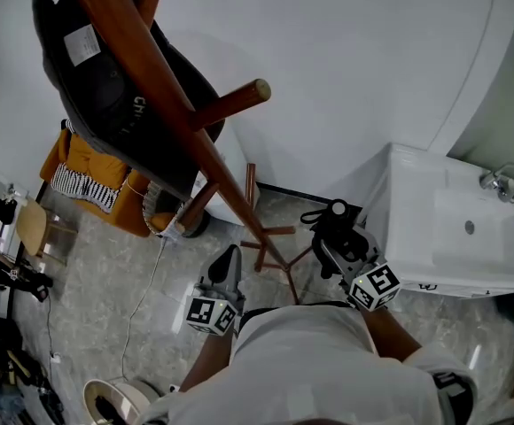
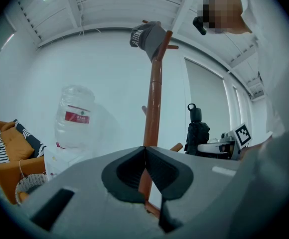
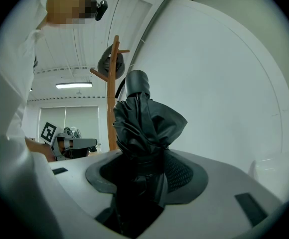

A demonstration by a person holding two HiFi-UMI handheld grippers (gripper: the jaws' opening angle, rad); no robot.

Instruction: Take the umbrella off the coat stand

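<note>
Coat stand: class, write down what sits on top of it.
A grey cap with white lettering hangs over the top of the coat stand; the pole's tip beneath it is hidden.

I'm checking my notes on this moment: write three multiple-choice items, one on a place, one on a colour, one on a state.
1. Where is the umbrella? A in the left gripper; B in the right gripper; C out of view.
2. What colour is the coat stand? A white; B brown; C blue.
3. How are the left gripper's jaws? A wide apart; B on the umbrella; C together, empty.
B: its jaws clamp the folded umbrella. B: the pole is brown wood. C: the tips meet, nothing held.
</note>
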